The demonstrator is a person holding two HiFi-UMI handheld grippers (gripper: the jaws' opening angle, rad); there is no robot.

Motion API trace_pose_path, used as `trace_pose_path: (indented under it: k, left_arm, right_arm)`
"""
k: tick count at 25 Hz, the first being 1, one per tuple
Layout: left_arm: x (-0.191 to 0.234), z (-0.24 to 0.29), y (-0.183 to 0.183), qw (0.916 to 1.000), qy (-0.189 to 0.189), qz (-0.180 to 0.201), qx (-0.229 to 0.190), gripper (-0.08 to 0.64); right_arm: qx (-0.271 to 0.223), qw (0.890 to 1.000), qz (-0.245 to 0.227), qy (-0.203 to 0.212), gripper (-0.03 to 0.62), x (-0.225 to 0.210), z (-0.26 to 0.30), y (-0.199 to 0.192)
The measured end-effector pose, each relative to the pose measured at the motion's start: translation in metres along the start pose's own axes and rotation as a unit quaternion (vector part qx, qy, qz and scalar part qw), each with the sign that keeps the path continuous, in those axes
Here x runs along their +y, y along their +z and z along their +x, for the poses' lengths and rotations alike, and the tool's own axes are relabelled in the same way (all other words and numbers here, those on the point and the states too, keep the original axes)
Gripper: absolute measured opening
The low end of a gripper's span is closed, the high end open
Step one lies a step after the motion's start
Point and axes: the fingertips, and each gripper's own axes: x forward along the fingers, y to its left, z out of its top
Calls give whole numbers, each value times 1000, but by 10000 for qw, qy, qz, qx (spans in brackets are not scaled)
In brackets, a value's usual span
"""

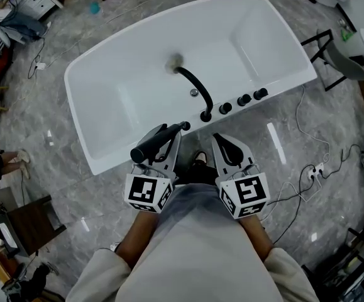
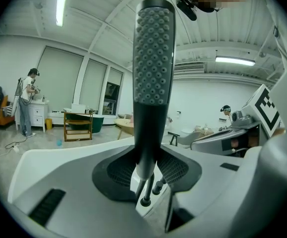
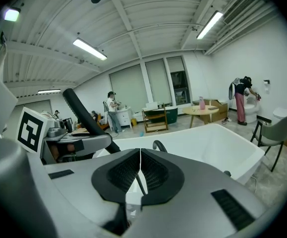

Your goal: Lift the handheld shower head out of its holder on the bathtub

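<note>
The black handheld shower head point(image 1: 153, 145) is clamped by its handle in my left gripper point(image 1: 169, 134), just above the near rim of the white bathtub point(image 1: 282, 87). In the left gripper view the shower head point(image 2: 153, 78) stands upright between the jaws, its nubbed face toward the camera, and my left gripper point(image 2: 150, 167) is shut on its lower stem. My right gripper point(image 1: 226, 145) hangs beside it on the right, shut, with nothing in it. In the right gripper view my right gripper point(image 3: 140, 155) has its pads together, and the shower head point(image 3: 84, 115) slants up at the left.
A black curved spout point(image 1: 194, 83) and a row of black knobs point(image 1: 243, 99) sit on the tub's near rim. A grey chair point(image 1: 351, 55) stands at the right, cables point(image 1: 314, 168) lie on the floor, and a dark stool point(image 1: 27, 222) is at the left. A person point(image 2: 28, 100) stands far back.
</note>
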Motion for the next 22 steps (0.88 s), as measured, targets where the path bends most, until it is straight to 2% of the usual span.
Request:
trace_pose_path:
  k: [11, 22]
  left_arm:
    - [-6, -8, 35, 9994, 4, 0, -337, 138]
    - [-18, -13, 62, 9983, -78, 4, -580, 138]
  right_arm:
    - [-629, 9962, -445, 414, 18, 17, -9, 44]
    - [-883, 9926, -600, 587, 18, 26, -18, 68]
